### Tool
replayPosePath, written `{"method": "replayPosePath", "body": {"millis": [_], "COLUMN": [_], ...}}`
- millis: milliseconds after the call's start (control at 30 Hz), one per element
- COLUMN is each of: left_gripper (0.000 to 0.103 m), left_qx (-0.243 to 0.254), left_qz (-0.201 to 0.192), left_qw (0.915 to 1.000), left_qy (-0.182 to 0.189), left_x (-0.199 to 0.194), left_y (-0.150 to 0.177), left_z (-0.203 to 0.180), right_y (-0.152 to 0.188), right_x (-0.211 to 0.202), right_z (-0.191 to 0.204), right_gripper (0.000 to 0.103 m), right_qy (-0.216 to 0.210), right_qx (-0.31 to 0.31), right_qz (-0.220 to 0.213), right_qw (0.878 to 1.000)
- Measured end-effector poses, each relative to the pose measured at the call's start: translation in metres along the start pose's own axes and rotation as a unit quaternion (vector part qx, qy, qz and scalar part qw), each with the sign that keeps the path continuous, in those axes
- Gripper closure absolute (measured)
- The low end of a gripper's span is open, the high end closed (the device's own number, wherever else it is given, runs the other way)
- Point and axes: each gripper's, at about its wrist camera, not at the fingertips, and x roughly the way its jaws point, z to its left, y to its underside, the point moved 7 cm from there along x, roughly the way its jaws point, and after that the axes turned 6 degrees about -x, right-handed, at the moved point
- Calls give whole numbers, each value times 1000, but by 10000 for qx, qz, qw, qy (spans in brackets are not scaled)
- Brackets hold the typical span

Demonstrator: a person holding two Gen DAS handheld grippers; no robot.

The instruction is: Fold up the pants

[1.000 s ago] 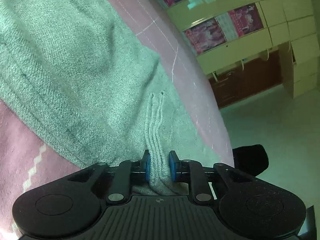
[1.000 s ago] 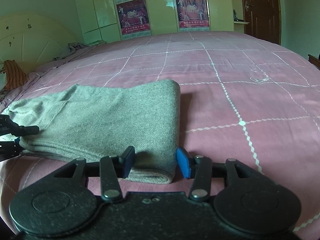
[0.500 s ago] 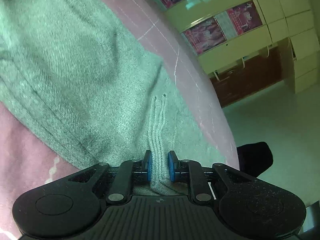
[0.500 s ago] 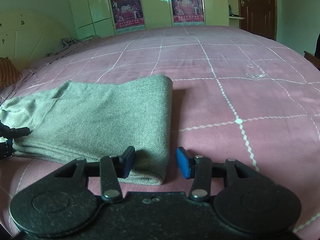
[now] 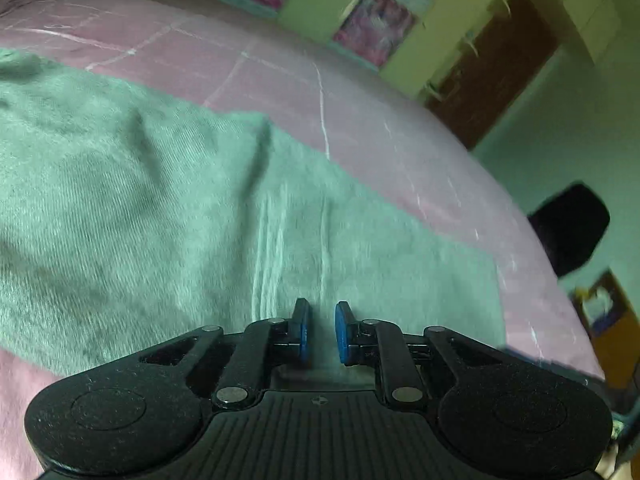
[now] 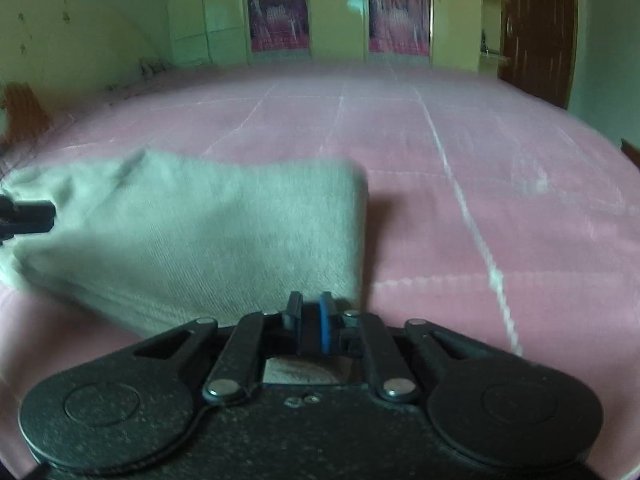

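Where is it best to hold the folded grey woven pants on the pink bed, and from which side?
Probably the two near corners of the folded grey woven pants, approached from the bed's near edge: the stacked layers end there, so each pinch catches all layers.

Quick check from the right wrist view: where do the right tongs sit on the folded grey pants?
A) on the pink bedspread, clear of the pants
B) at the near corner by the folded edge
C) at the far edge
B: the right tongs pinch the grey pants at their near corner, beside the folded edge.
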Motion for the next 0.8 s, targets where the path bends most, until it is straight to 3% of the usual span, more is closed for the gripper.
{"method": "replayPosePath", "body": {"millis": [100,200,267,367,400,433,500,533,600,733,800], "left_gripper": [86,86,86,86,84,84,84,84,84,81,78], "left_qx": [51,20,59,115,153,130,104,303,577,432,335], "left_qz": [-684,-871,-765,47,151,118,139,-17,-249,110,92], "left_qw": [9976,9961,9969,9988,9985,9989,9985,9981,9972,9963,9969], "left_qy": [-101,-143,-180,-477,-504,-428,-511,-541,-416,-731,-708], "left_x": [-19,-21,-10,35,44,45,40,33,29,55,57], "left_y": [-33,-55,-64,-60,-52,-53,-61,-66,-72,-70,-66], "left_z": [-7,-6,-6,4,7,8,2,-5,-15,-5,-1], "right_y": [-11,-36,-54,-74,-77,-76,-61,-58,-66,-88,-84], "right_x": [-2,-5,2,14,21,33,71,77,69,52,74], "right_z": [-1,-11,-19,-21,-20,-19,-25,-29,-33,-32,-27], "right_gripper": [96,86,85,86,86,89,88,84,88,88,88], "right_qy": [41,-40,40,26,-7,-7,249,217,203,71,115], "right_qx": [-130,96,106,26,-27,-106,-191,-134,-64,42,-214], "right_qz": [59,-272,-381,-549,-537,-416,376,363,311,-321,44], "right_qw": [9999,9996,9992,9985,9986,9991,9988,9990,9993,9995,9997]}}
